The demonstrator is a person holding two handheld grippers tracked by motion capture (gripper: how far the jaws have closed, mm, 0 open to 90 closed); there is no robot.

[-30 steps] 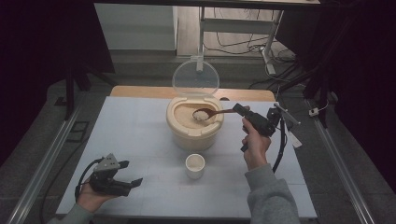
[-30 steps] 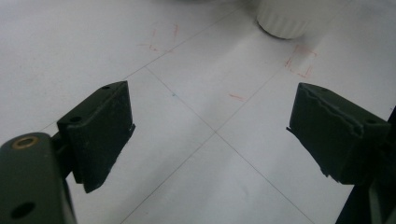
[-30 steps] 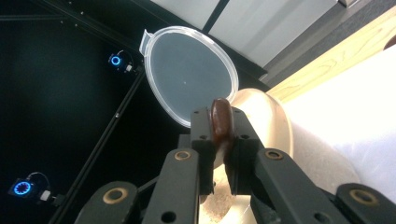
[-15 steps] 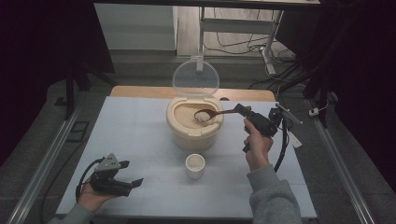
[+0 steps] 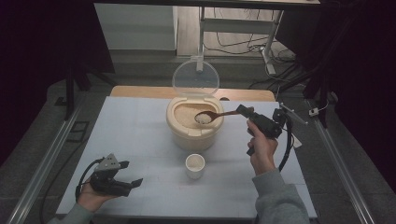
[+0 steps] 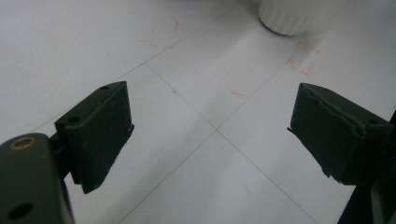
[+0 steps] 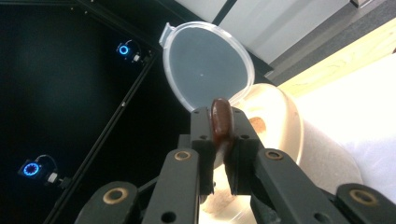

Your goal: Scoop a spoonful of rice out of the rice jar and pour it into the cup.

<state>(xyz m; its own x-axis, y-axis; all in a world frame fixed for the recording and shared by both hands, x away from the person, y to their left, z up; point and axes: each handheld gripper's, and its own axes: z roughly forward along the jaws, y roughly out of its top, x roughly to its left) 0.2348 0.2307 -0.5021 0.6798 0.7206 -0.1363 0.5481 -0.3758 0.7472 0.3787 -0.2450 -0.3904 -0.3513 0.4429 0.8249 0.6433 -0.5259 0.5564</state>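
The right gripper [image 5: 243, 112], right of centre in the high view, clamps a brown spoon [image 5: 212, 115] whose rice-laden bowl hangs over the open beige container [image 5: 194, 128], its handle end hidden between the jaws, while the left gripper [image 5: 128, 176] rests spread at lower left.

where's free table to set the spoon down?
Bare: the table left of the rice container, and the near edge between the left gripper and the cup. Crowded: the cup-to-container gap and the right side, under the right gripper holding the spoon.

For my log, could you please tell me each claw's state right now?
Left claw: open, empty.
Right claw: closed on the spoon.
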